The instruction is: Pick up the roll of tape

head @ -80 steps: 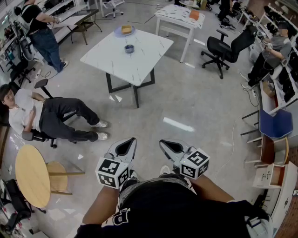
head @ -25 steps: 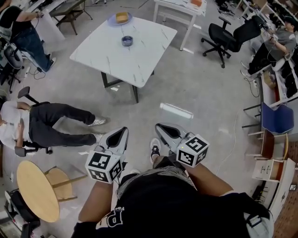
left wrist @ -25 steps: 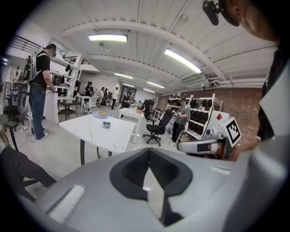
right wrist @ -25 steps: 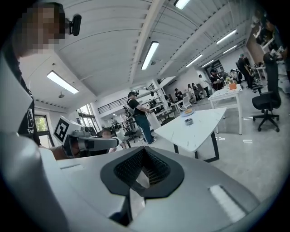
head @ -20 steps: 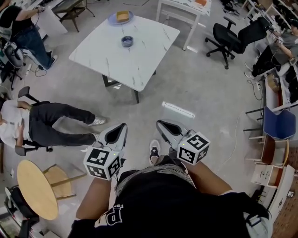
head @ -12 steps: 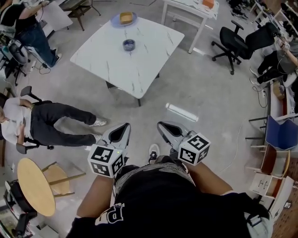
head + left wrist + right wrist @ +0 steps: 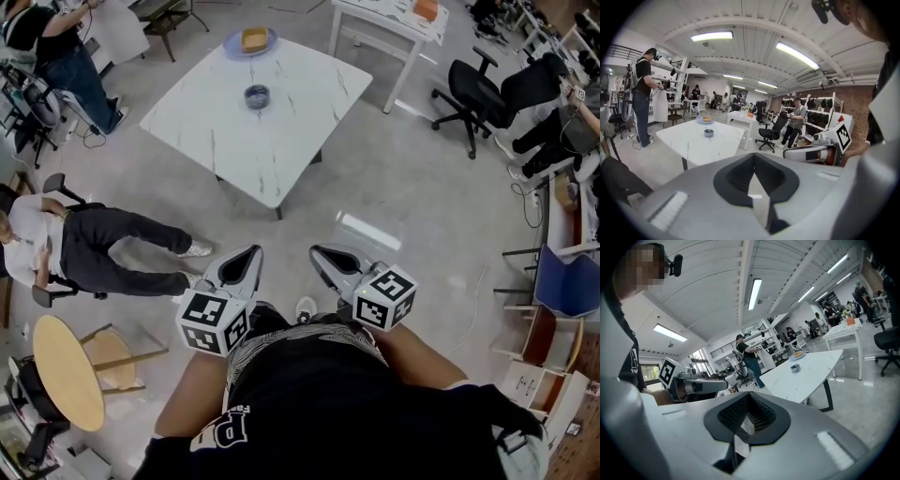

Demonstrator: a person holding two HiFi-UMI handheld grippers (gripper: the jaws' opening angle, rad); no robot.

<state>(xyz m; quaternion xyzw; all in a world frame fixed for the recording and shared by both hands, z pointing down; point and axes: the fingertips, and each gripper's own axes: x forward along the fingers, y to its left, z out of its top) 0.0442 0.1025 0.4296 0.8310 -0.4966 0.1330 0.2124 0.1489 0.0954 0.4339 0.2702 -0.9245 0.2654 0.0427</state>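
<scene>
Grey left gripper (image 7: 253, 251) and right gripper (image 7: 318, 251) closed, empty; dark roll of tape (image 7: 257, 95) on white marble table (image 7: 281, 141), twelve o'clock; ceiling strip lights (image 7: 711, 35) only in gripper views.

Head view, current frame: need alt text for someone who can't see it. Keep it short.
Seen from above, a person holds the left gripper and right gripper close to the body, both shut and empty, over grey floor. The roll of tape sits on a white table well ahead of them, with a blue plate at its far corner.
</scene>
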